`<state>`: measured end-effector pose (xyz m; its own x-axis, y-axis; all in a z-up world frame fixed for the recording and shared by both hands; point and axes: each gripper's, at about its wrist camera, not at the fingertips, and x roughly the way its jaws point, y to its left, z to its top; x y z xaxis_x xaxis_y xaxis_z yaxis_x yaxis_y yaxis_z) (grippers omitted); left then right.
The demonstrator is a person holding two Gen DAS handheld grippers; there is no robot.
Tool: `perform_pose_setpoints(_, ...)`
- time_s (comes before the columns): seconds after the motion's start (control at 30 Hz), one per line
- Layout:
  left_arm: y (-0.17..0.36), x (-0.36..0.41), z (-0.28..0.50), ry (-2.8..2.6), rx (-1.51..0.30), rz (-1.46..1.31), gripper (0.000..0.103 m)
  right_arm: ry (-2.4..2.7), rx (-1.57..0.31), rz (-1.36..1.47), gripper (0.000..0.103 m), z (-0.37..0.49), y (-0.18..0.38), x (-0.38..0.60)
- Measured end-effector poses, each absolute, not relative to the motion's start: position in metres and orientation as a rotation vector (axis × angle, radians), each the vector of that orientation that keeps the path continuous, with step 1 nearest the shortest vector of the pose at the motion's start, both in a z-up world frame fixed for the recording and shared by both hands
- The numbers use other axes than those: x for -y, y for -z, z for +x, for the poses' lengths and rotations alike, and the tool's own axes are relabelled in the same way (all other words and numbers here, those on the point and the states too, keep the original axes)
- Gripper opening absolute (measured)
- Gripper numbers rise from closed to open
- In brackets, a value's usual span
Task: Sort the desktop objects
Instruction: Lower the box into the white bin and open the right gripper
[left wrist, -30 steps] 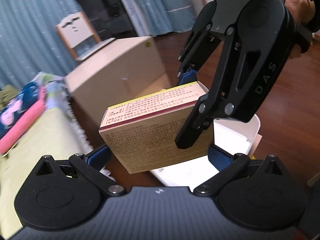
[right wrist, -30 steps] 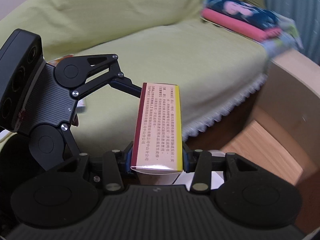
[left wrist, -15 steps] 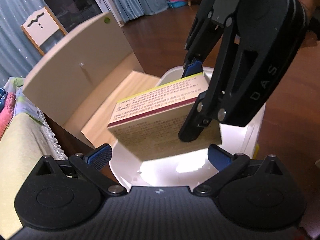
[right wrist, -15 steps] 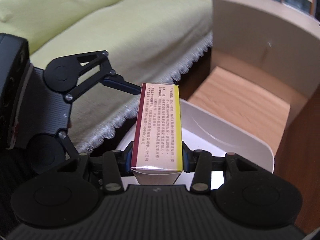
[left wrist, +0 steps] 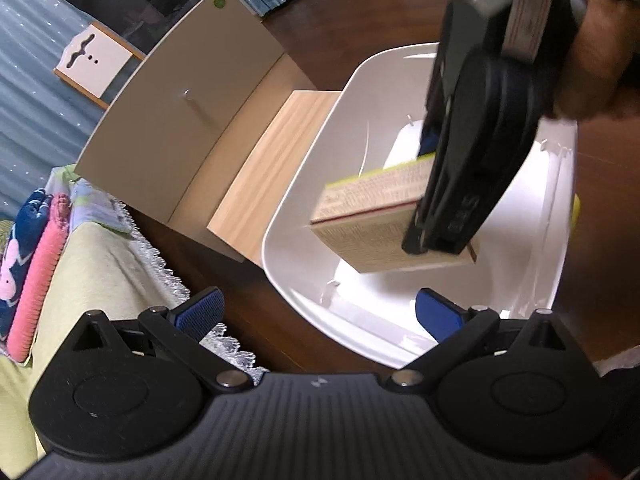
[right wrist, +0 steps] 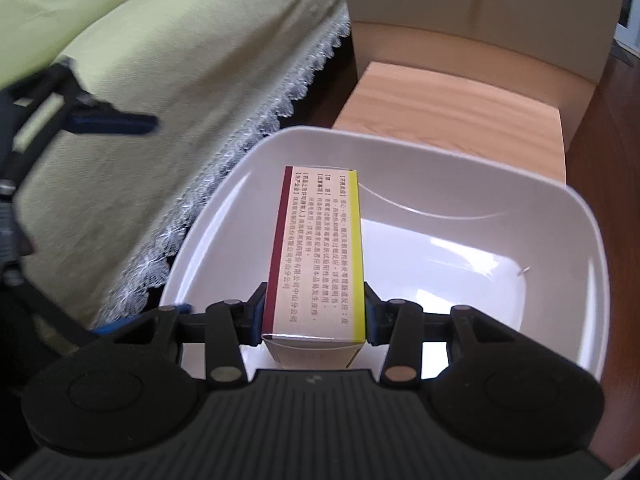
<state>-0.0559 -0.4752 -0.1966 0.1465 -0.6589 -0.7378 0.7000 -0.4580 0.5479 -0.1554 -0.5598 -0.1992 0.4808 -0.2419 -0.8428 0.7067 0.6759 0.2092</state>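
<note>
A tan medicine box with a dark red edge, a yellow edge and printed text is clamped by its sides in my right gripper. It hangs inside the rim of a white plastic bin, above the bin's bare bottom. The left wrist view shows the same box in the right gripper over the bin, with a hand behind it. My left gripper stands open at the bin's near rim, nothing between its blue pads. One of the left gripper's fingers shows blurred in the right wrist view.
A sofa with a yellow-green cover and lace fringe runs beside the bin. A beige cabinet with an open drawer stands just beyond it. Folded pink and blue cloths lie on the sofa. The floor is dark wood.
Both grippers have come down and rolled. The box, earlier held above the sofa's edge, now sits low inside the white bin. The left gripper stays open.
</note>
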Motion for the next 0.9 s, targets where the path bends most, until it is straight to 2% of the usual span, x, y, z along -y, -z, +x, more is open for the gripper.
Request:
perform_pose_setpoints(0.4,0.194,0.472,-0.047,1.543,-0.043,1.319,0.102,0.713,-0.937,0.716,0.04,-0.128,0.24,0.56)
perform_pose_setpoints(0.9,0.194,0.466,-0.041,1.538,-0.064,1.324,0.103,0.667,-0.938,0.803,0.044,-0.123,0.244,0.559)
